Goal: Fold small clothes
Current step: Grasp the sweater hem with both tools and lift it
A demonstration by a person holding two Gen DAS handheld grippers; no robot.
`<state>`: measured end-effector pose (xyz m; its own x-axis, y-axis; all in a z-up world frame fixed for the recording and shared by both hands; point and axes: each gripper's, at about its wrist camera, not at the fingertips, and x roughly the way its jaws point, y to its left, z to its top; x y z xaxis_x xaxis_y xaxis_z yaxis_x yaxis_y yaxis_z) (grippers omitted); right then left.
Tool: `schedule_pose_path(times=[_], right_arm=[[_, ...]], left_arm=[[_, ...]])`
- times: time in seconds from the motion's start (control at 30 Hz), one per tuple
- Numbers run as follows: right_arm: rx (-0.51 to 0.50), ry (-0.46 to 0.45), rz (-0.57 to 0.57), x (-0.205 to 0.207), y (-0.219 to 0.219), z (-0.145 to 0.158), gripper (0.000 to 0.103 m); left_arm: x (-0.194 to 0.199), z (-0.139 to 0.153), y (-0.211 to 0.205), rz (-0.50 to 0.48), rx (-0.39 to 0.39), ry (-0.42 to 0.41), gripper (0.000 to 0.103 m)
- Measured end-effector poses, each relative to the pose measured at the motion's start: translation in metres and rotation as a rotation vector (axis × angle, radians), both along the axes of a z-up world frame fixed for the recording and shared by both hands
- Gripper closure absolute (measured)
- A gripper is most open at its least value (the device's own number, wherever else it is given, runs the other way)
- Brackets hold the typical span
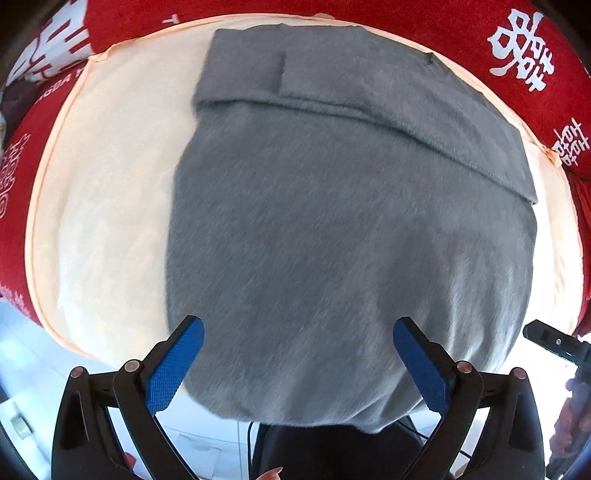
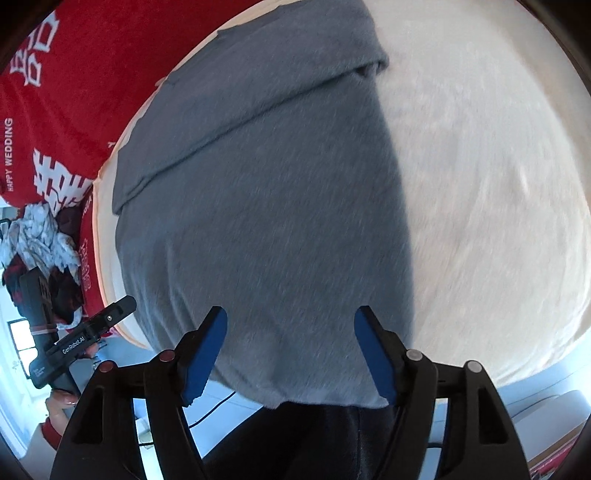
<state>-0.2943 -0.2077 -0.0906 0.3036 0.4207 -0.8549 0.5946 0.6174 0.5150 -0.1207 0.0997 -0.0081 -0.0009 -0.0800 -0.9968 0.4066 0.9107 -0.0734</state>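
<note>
1. Left wrist view: the left tool (image 1: 298, 345) is hanging above the near end of the grey garment (image 1: 332, 221) with its blue pads spread wide and nothing between them. The garment is lying flat on a cream pad (image 1: 103, 206) that is sitting on a red printed cloth (image 1: 480, 33), with one band already folded over at the far end and the near hem drooping off the pad's edge.

2. Right wrist view: the right tool (image 2: 290, 349) is also standing open over the garment's (image 2: 258, 206) near hem, gripping nothing. The other tool is peeking in at the left, and a pile of other clothes (image 2: 40, 236) is waiting beyond it.

3. Handling, I'm guessing: it's looking like soft, light, fuzzy knit, so it'll be sagging and stretching rather than sliding. I'd be pinching the two near corners of the hem, one per tool, catching all layers.
</note>
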Motion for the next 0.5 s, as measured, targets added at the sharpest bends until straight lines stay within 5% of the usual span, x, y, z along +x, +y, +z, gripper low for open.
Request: schedule_pose_path(times=[0.23, 0.5], right_arm=[[-0.01, 0.011, -0.018, -0.023, 0.02, 0.0, 0.028], [0.003, 0.073, 0.007, -0.063, 0.032, -0.028, 0.028]], left_arm=[[-0.017, 0.0, 0.038, -0.025, 0.022, -0.006, 0.0], [-0.056, -0.025, 0.1, -0.025, -0.035, 0.109, 0.0]])
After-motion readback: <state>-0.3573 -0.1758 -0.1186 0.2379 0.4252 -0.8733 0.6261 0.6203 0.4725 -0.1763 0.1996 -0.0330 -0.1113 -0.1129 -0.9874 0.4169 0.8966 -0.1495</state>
